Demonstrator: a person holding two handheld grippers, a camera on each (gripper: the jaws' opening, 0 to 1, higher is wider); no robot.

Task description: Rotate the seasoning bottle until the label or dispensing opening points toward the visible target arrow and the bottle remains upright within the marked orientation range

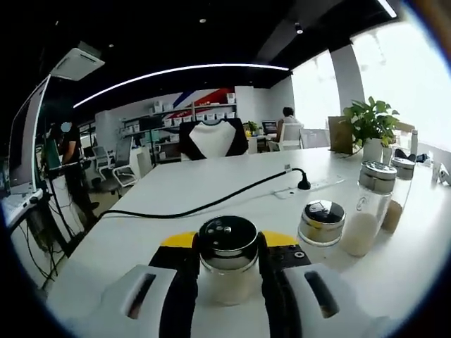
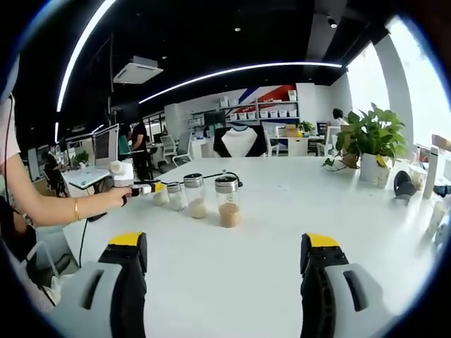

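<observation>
Seasoning bottle (image 1: 227, 257) upright between left claw (image 1: 227, 262) jaws, gripped.

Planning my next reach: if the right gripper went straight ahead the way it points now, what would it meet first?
Bare white table between its open fingers, then probably the seasoning bottle with brown contents, nearest of the row. Depth is hard to judge in this fisheye view.

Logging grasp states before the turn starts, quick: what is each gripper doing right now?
Left gripper: shut on the seasoning bottle, fingers on both sides of it below its metal cap.
Right gripper: open, holding nothing, above the white table.
</observation>
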